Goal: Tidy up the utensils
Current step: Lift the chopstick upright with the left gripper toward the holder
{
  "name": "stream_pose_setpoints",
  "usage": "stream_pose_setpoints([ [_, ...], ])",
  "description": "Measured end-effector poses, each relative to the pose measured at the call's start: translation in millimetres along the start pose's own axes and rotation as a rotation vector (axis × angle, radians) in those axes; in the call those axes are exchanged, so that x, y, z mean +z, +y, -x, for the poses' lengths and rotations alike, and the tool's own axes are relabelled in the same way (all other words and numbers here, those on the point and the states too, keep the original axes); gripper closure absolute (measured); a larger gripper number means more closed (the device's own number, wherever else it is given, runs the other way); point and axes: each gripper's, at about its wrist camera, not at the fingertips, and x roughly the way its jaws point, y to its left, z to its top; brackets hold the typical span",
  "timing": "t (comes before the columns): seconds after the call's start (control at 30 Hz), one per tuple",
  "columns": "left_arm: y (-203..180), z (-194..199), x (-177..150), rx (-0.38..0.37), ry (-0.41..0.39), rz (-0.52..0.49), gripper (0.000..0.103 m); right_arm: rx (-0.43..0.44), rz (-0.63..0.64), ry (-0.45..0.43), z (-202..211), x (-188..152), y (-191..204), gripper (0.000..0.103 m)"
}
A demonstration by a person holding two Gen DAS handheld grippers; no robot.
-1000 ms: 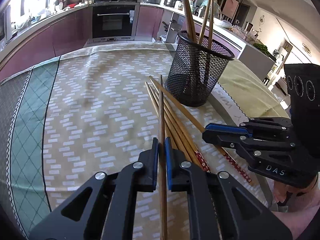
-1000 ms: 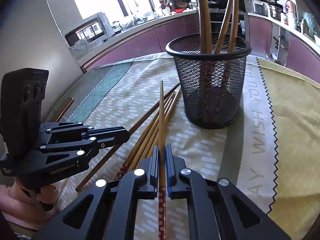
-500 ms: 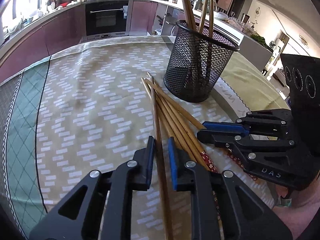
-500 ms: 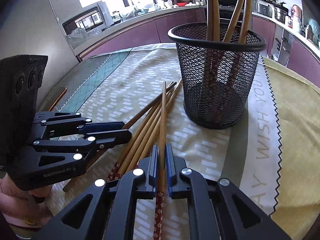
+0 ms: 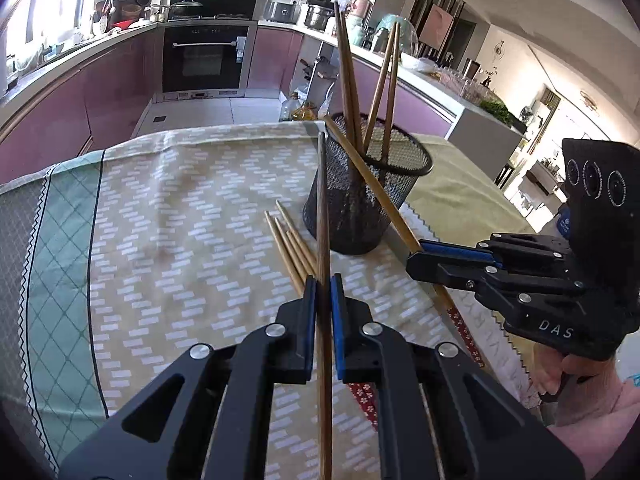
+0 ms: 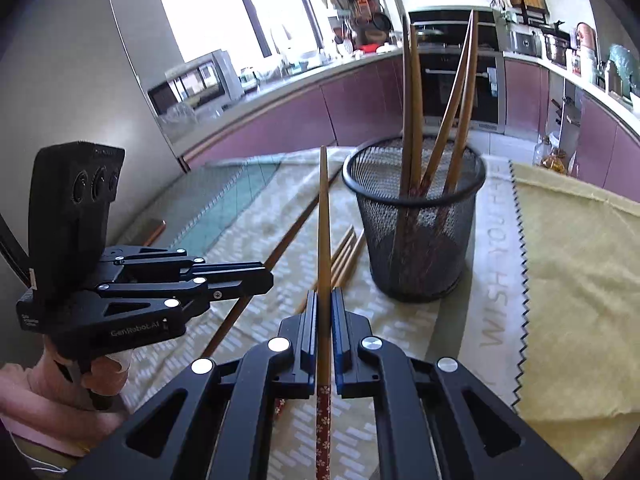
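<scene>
My left gripper [image 5: 323, 280] is shut on a dark wooden chopstick [image 5: 322, 208] and holds it lifted, tip pointing away. My right gripper [image 6: 324, 296] is shut on a lighter chopstick [image 6: 323, 216] with a red flowered end, also lifted. The black mesh holder [image 5: 360, 200], also in the right wrist view [image 6: 420, 240], stands upright with several chopsticks in it. A few loose chopsticks [image 5: 290, 248] lie on the cloth beside the holder. The right gripper shows in the left wrist view [image 5: 416, 258]; the left gripper shows in the right wrist view [image 6: 268, 280].
A patterned beige tablecloth [image 5: 180, 240] with a green border covers the table. A yellow cloth [image 6: 568, 280] lies to the right of the holder. Kitchen counters and an oven [image 5: 208, 60] stand beyond the table's far edge.
Both grippers have risen from the table, each lifting its chopstick off the pile. The left gripper, slightly open half a second ago, is now closed on its chopstick.
</scene>
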Motion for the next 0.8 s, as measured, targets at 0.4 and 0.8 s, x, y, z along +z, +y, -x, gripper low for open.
stream_pose_setpoints([
  [0.4,-11,53,42,-0.112,-0.161,-0.012,0.095,0.017,-0.010,-0.131,34,31,-11,0.097],
  [0.8,-16,68,92,-0.104,-0.272,-0.014,0.095,-0.026,0.001,-0.278,57,75,-15,0.097],
])
